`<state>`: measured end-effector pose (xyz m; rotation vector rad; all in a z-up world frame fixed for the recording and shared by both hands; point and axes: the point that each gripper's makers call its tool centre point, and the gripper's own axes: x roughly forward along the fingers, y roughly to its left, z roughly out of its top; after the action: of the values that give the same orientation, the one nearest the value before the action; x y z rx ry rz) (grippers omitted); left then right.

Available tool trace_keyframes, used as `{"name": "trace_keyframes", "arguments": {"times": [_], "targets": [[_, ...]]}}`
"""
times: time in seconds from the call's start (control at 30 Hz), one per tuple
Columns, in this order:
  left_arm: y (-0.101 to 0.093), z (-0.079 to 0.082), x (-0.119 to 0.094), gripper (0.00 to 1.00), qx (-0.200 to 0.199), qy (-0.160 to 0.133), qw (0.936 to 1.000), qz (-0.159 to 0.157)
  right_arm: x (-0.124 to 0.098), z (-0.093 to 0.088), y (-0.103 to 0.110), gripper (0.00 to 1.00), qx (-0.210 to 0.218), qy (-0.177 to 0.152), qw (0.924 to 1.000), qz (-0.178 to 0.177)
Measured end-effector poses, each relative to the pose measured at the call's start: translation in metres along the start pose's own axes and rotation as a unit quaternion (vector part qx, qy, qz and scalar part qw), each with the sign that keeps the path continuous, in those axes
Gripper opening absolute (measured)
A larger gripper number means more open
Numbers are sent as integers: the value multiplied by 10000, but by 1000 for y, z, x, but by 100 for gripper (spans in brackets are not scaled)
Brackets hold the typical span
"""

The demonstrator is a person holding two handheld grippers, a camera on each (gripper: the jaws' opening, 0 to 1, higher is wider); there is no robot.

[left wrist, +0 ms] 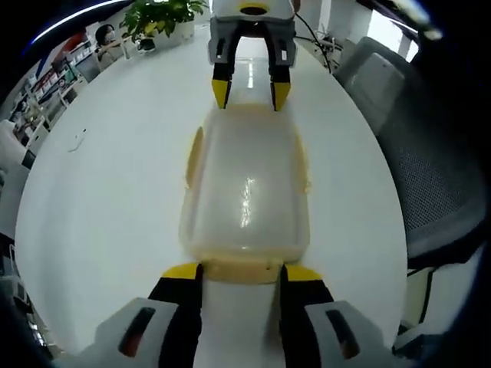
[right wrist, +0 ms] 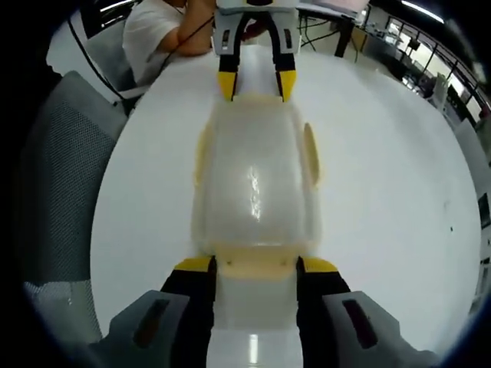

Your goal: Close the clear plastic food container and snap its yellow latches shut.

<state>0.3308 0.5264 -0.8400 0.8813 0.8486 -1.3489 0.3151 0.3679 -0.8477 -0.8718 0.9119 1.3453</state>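
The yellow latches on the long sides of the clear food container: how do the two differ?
In the left gripper view, one side latch flares out from the container, a broad yellow flap; the opposite side latch lies close against the wall, a thin yellow strip. Both are pale yellow and sit midway along a long side. Whether either is snapped shut cannot be told.

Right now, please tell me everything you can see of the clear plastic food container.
The clear plastic food container is a long, rounded box of cloudy, translucent plastic with a glossy lid that reflects light. It lies flat on the white table with the lid on. Pale yellow latches sit on its sides and ends. The left gripper and the right gripper face each other at its two ends, open, with their jaws on either side of the end latches.
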Motion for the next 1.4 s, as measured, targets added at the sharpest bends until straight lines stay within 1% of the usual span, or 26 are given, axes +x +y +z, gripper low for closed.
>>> {"name": "trace_keyframes", "arguments": {"times": [0.13, 0.3, 0.53, 0.8, 0.93, 1.13, 1.4], "targets": [[0, -1, 0, 33, -14, -32, 10000, -37, -1, -1, 1, 39, -29, 75, 10000, 27], [-2, -1, 0, 33, 65, 76, 9999, -31, -1, 0, 1, 38, -49, 114, 9999, -4], [-3, -3, -3, 32, 104, 133, 9998, -81, -6, 4, 3, 37, -20, 15, 10000, 39], [-4, 4, -14, 32, 32, 73, 10000, -56, -14, 6, 4, 37, -29, -78, 9999, 74], [-9, 8, -19, 32, 33, 113, 9999, -38, -23, 8, 6, 36, -51, -152, 9998, 87], [-8, 19, -31, 32, 44, -34, 10000, 64, -40, 8, 7, 36, -89, -272, 9996, 38], [-10, 32, -43, 32, 4, -99, 9999, 136, -60, 11, 8, 37, -208, -344, 9992, -29]]}}
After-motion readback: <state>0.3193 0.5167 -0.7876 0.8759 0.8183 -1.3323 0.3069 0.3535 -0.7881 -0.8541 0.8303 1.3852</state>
